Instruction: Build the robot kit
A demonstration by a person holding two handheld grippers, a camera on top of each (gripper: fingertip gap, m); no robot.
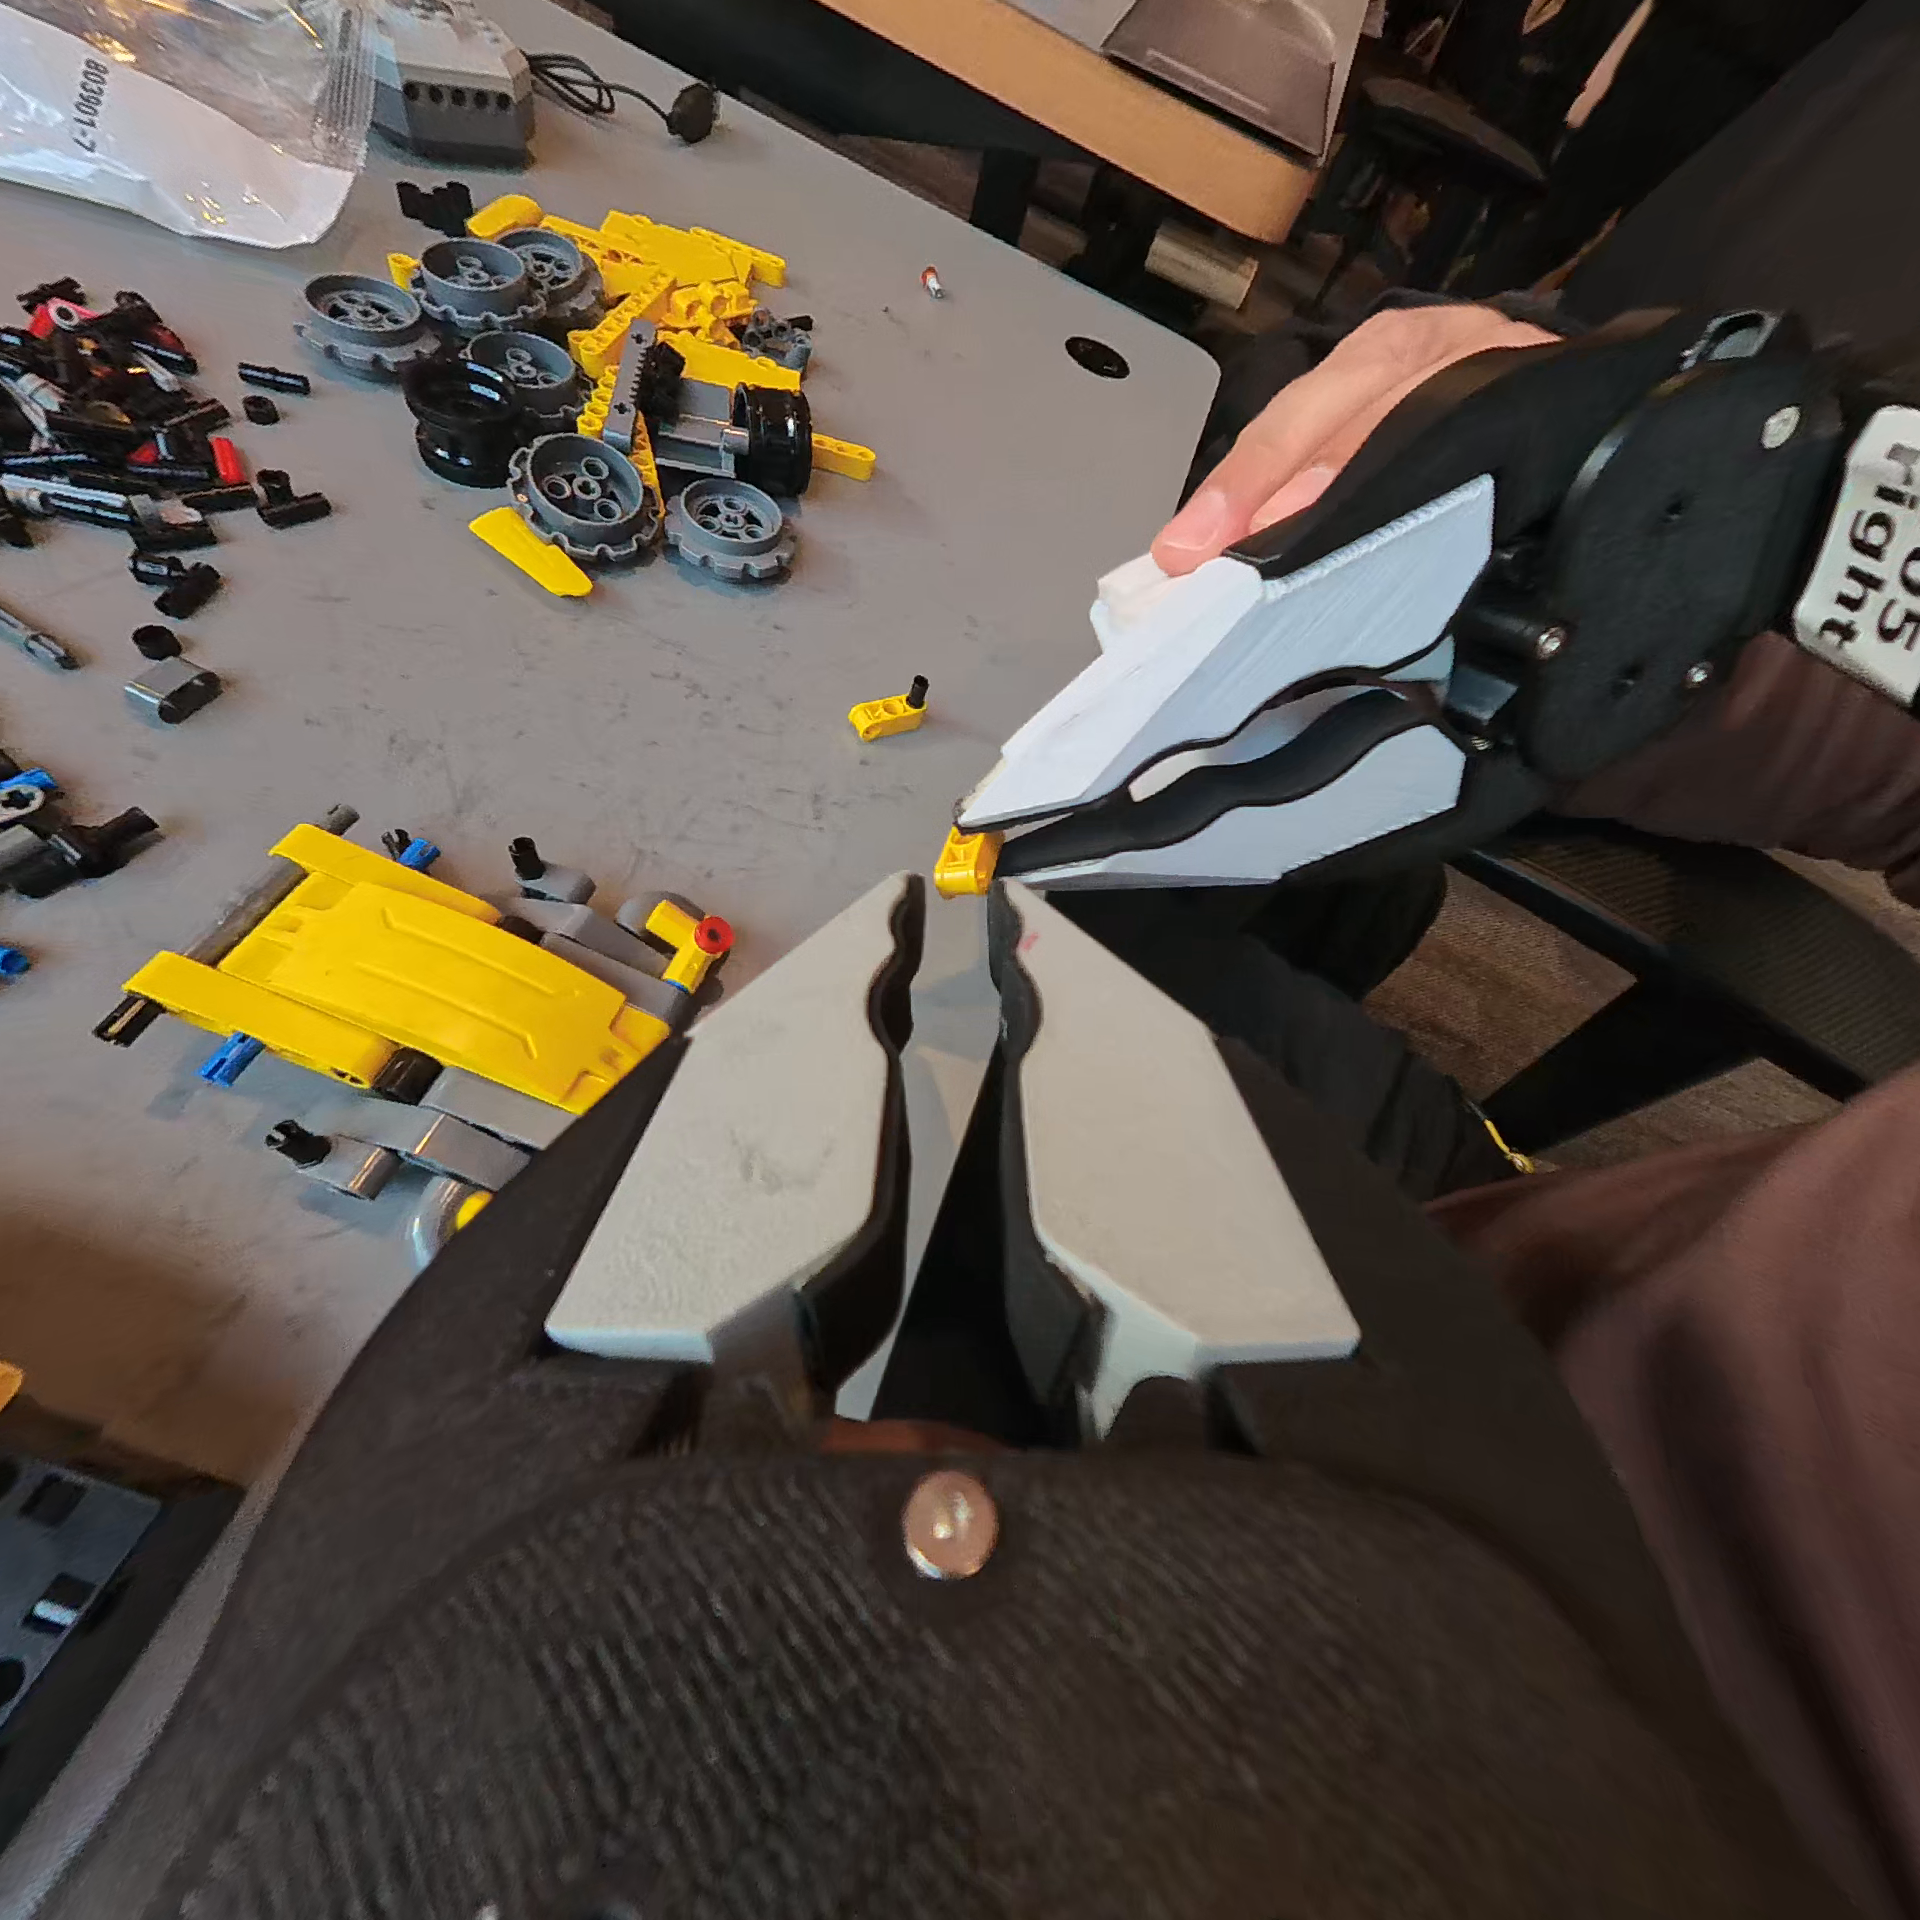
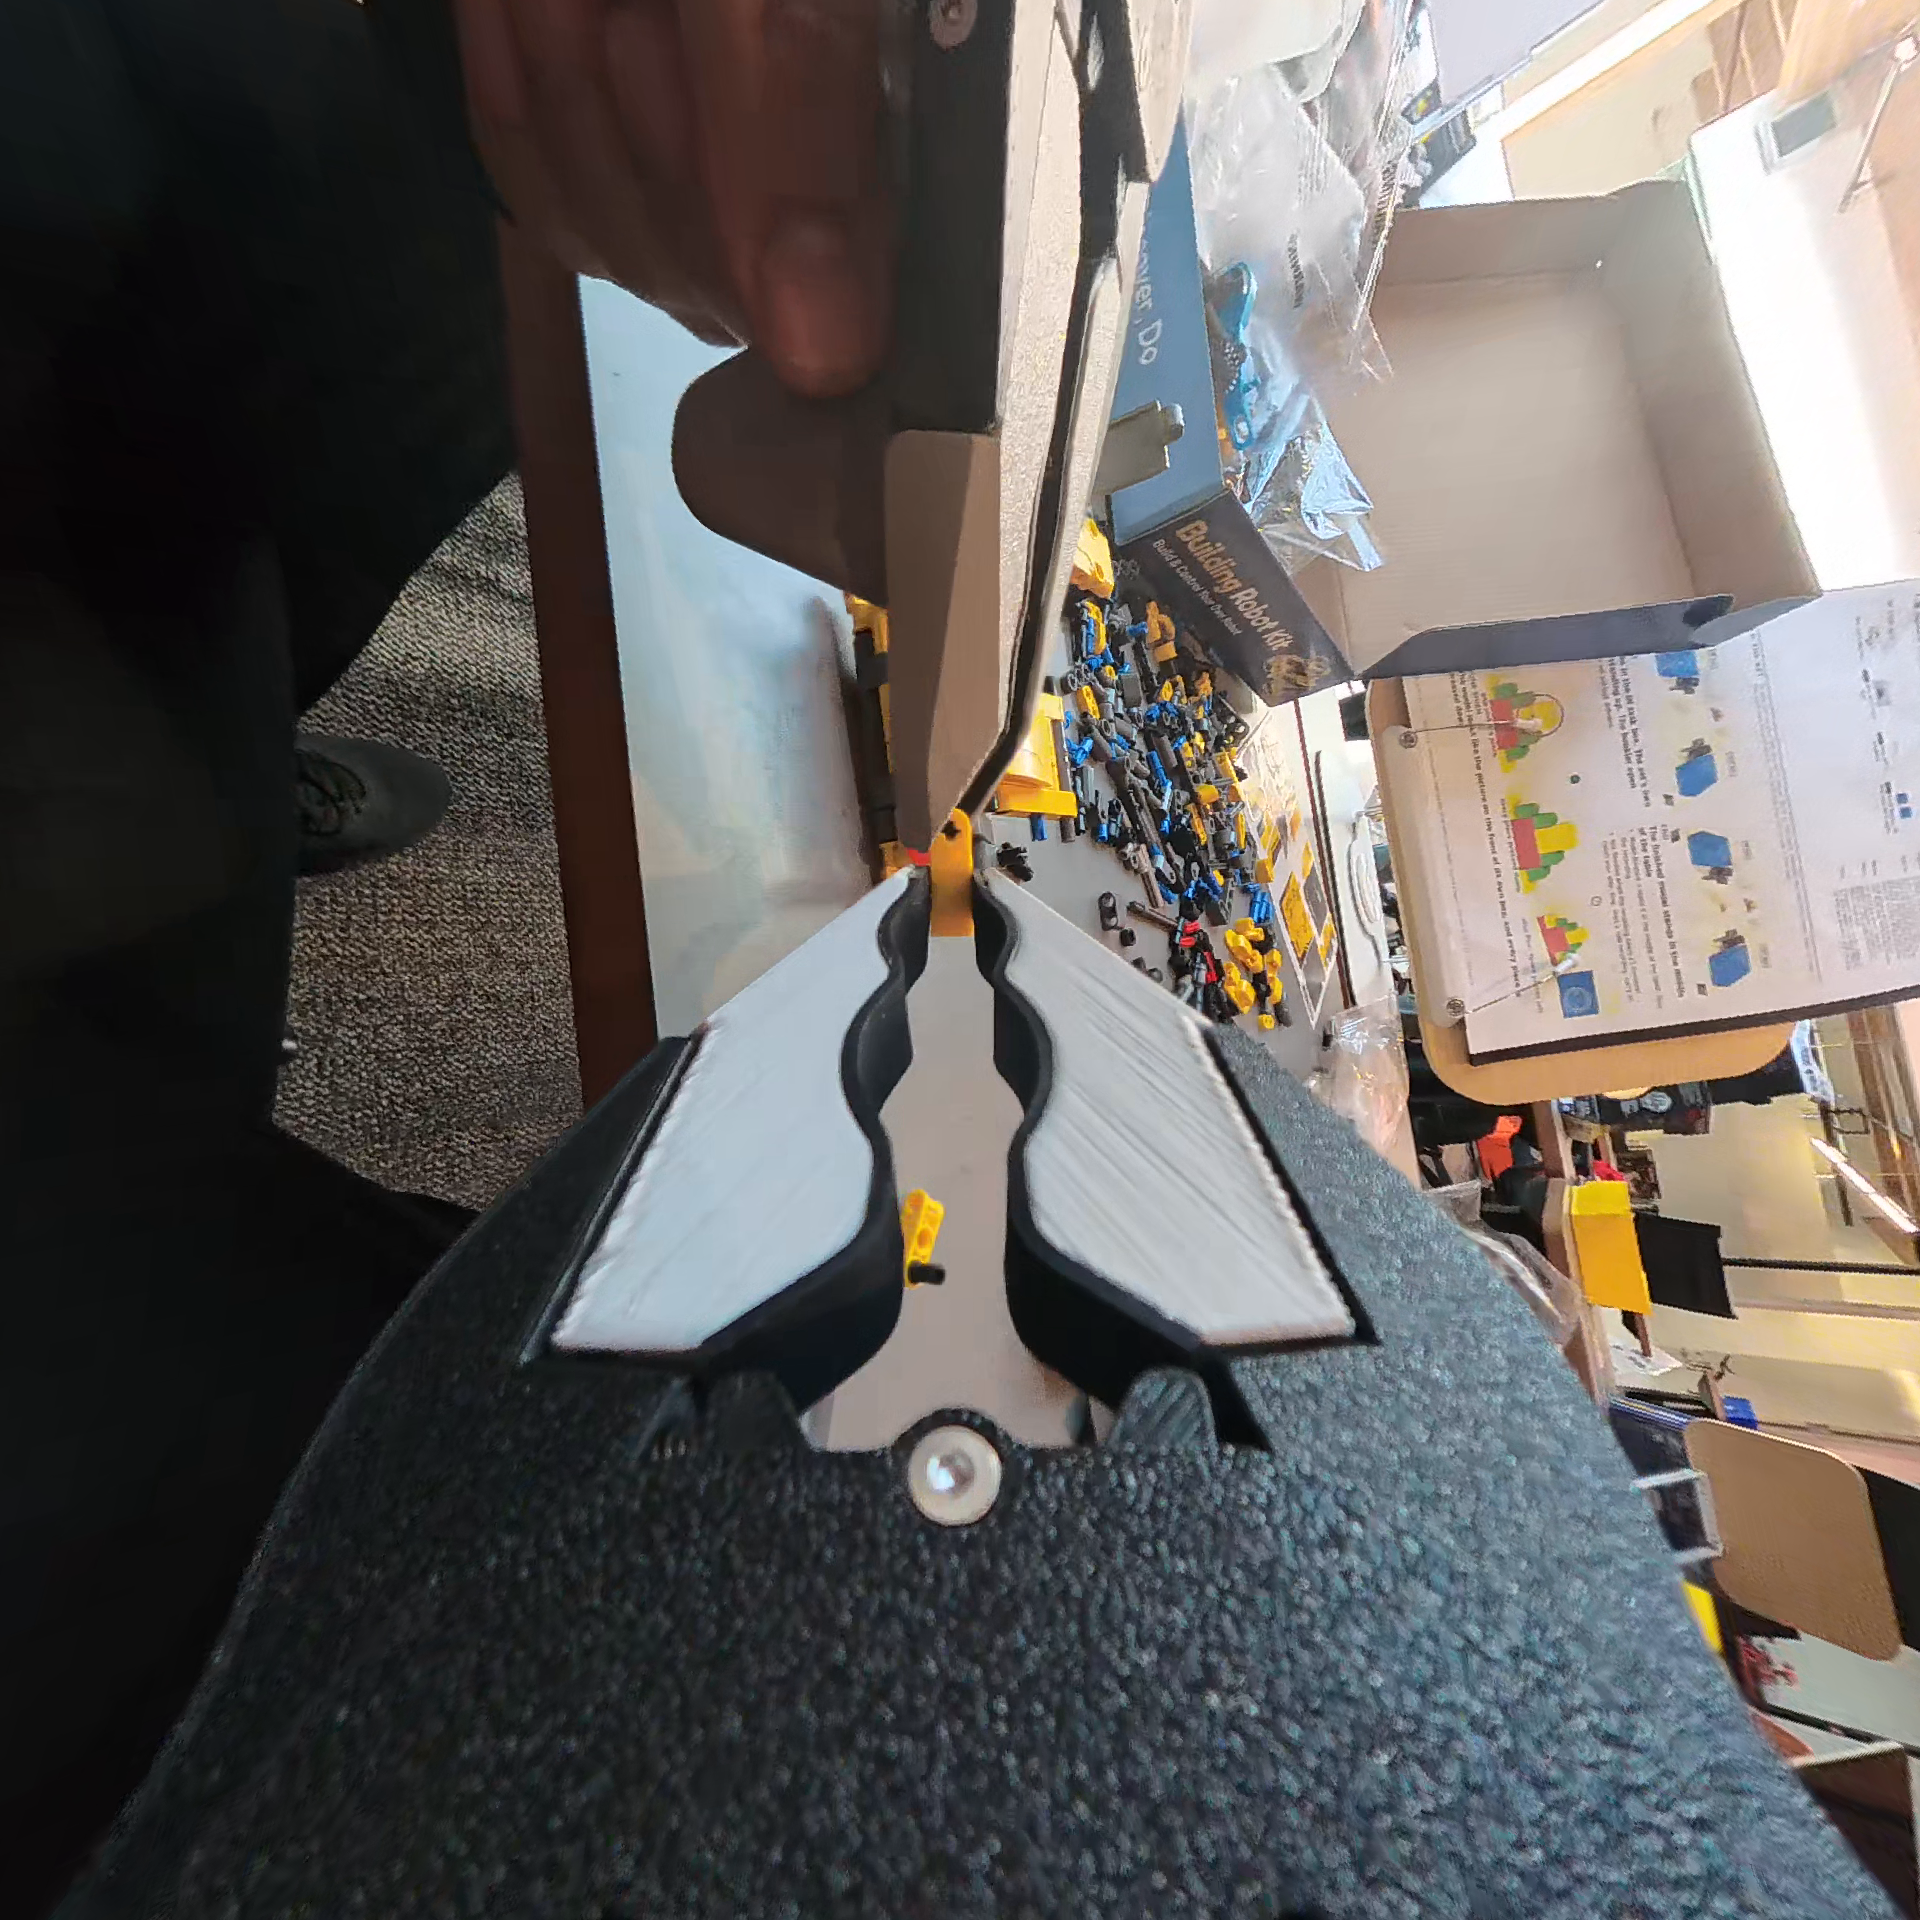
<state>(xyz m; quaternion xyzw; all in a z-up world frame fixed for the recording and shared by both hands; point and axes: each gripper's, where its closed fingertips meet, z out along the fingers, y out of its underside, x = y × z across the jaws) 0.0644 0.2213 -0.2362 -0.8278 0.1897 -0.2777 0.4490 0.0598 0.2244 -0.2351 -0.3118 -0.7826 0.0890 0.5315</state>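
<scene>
Your right hand-held gripper (image 2: 948, 883) pinches a small yellow connector (image 2: 951, 883): light, stiff, slippery plastic, so grip its flat sides. Your left hand-held gripper (image 1: 954, 902), slightly parted, empty, hovers just beside it.

Wheel pile (image 1: 582, 416) on table (image 1: 644, 717), assembled model (image 1: 395, 987) nearer, bag (image 1: 177, 114) behind.

The right gripper (image 1: 982, 844) has its jaws closed on a small yellow piece (image 1: 964, 862), with a bare hand (image 1: 1340, 436) on top. The left gripper (image 1: 954, 896) has its jaws slightly parted, tips just beside the right's.
</scene>
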